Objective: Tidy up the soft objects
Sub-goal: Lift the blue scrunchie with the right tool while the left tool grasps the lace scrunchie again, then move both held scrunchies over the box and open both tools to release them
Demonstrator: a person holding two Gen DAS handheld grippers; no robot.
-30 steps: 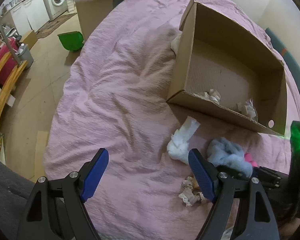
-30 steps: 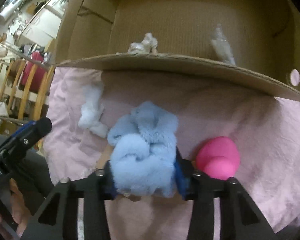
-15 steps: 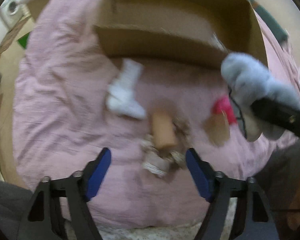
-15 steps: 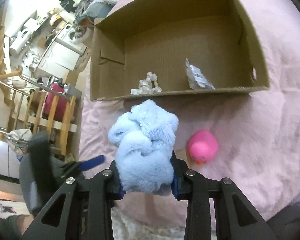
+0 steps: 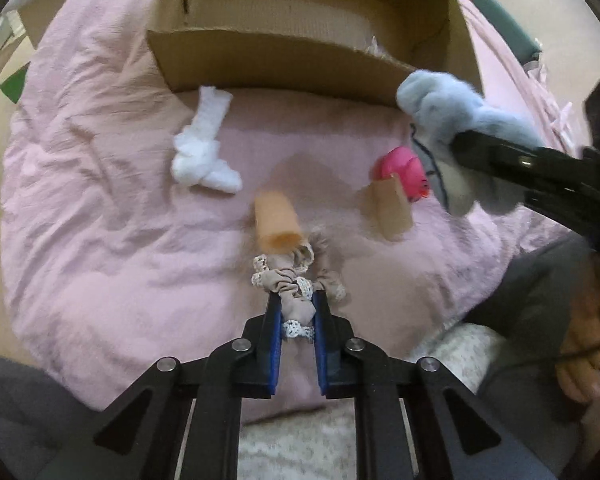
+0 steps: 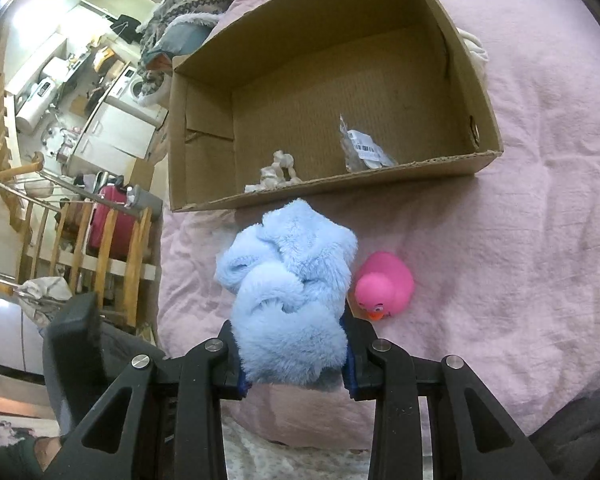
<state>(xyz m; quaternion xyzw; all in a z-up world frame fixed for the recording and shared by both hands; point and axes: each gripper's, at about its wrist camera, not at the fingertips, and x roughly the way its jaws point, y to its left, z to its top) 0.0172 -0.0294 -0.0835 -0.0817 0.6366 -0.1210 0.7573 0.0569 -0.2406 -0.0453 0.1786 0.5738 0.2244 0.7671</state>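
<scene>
Clamping now: our left hand-held gripper [image 5: 296, 312], apart a second ago, is pinching the beige scrunchie [image 5: 294, 280] on the bed [image 5: 100, 200]; our right hand-held gripper [image 6: 292, 354] is lifting the blue plush [image 6: 290, 292] toward the cardboard box [image 6: 204, 96].

Home: bed [image 6: 540, 240], washing machine [image 6: 134, 84].

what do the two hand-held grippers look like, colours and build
Both match: the left hand-held gripper and the right hand-held gripper have matte black angular frames, round silver bolts at the joints, and blue pads lining the inner faces of the fingers.
</scene>
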